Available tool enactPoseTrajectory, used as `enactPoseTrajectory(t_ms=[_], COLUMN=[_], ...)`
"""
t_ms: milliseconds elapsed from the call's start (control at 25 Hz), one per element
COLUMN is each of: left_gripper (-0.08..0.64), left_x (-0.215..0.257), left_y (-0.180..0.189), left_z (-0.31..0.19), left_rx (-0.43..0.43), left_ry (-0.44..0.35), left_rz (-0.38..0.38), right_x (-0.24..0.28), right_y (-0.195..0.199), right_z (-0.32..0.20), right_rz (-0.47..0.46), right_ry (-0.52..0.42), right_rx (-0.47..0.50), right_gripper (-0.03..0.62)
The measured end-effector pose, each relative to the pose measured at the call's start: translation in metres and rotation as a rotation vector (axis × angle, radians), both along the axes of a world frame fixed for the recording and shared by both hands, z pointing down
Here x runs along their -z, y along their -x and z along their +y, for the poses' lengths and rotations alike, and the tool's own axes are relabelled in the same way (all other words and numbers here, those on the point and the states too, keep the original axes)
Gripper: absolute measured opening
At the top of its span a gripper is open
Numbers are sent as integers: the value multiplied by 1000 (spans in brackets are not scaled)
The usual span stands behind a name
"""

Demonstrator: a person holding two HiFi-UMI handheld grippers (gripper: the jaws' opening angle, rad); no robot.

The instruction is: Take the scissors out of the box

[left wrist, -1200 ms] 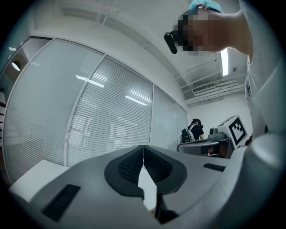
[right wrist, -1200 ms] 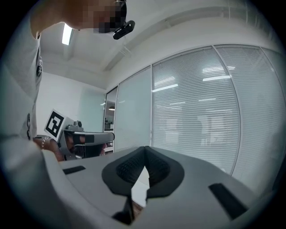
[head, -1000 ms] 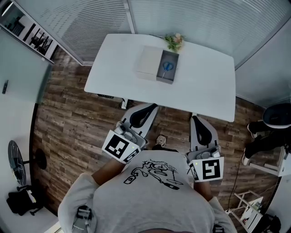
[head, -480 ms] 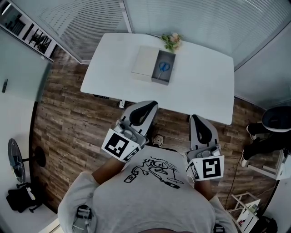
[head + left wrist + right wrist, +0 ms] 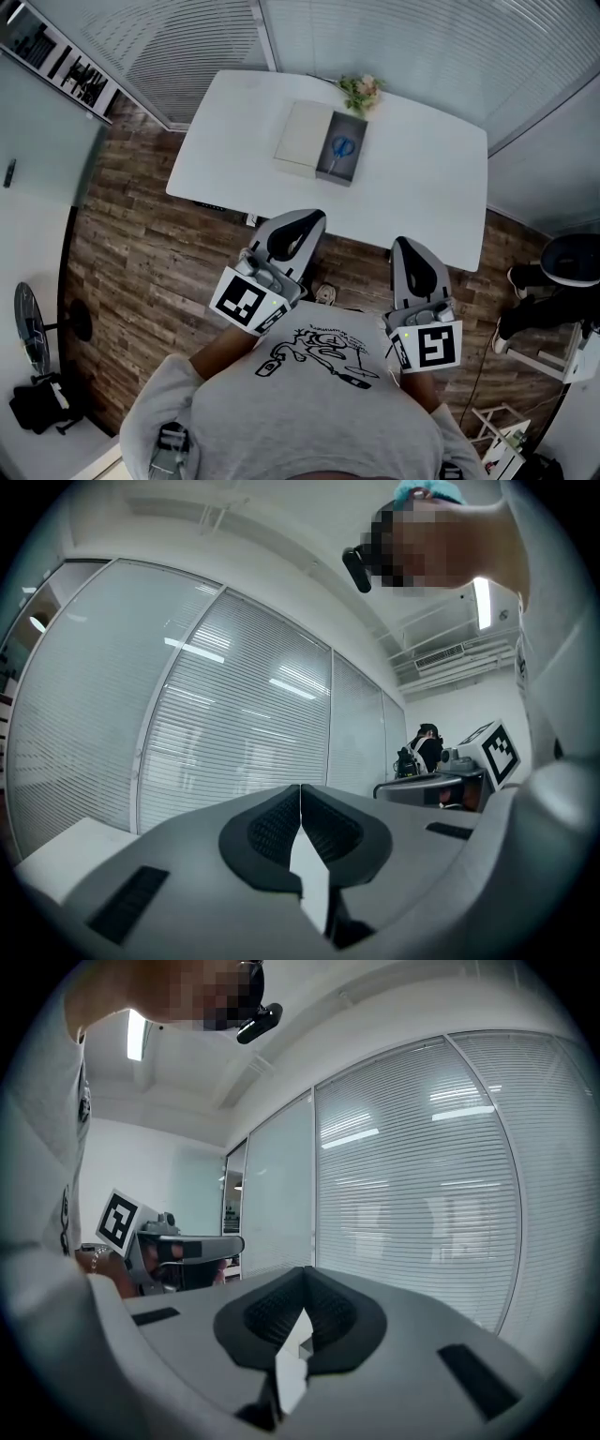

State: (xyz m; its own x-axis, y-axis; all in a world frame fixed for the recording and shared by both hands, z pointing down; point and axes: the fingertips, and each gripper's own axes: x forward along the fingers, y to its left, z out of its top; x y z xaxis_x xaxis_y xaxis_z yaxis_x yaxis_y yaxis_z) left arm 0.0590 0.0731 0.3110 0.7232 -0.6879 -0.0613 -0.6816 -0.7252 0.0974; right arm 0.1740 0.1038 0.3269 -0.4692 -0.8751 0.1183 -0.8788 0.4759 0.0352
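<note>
Scissors [image 5: 343, 147]: lying flat inside the open box, blue handles showing; at this size the blades are not reading clearly, so which end is pointing at the person cannot be told
Long axis: appearing to run along the box's length, roughly away from the person
Box [image 5: 327, 171]: dark and shallow, sitting toward the far side of the white table [image 5: 422, 197], its long side running away from the person
Lid [image 5: 302, 139]: pale, lying touching the box on its left side, leaving the right side and near end open for an approach
Flowers [image 5: 360, 89]: standing just beyond the box's far end, clear of any approach from the near side
Left gripper [image 5: 302, 217]: jaws pressing together with nothing between them, as its own view is showing [image 5: 300, 803]; pointing level toward the table, tip arriving about at the near edge, well apart from the box
Right gripper [image 5: 411, 246]: jaws likewise closing on nothing [image 5: 305, 1290]; hanging near the table's near edge, further right
Governing relation: scissors are lying ahead of both grippers and between their lines, somewhat closer to the left one
Judgement: neither gripper is reaching the box yet; whichever goes in is needing to open its jaws first, and an entry from above is looking necessary because of the box walls
</note>
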Motion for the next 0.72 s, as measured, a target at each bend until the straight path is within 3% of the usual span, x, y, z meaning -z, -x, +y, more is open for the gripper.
enactPoseTrajectory(t_ms=[720], left_gripper=[20], left_x=[6], left_y=[38], left_z=[-125], left_rx=[10], left_ry=[5], left_rz=[12], right_x=[4], right_y=[37], right_z=[-126], right_rz=[3], right_ry=[16], right_rx=[8], right_gripper=[6])
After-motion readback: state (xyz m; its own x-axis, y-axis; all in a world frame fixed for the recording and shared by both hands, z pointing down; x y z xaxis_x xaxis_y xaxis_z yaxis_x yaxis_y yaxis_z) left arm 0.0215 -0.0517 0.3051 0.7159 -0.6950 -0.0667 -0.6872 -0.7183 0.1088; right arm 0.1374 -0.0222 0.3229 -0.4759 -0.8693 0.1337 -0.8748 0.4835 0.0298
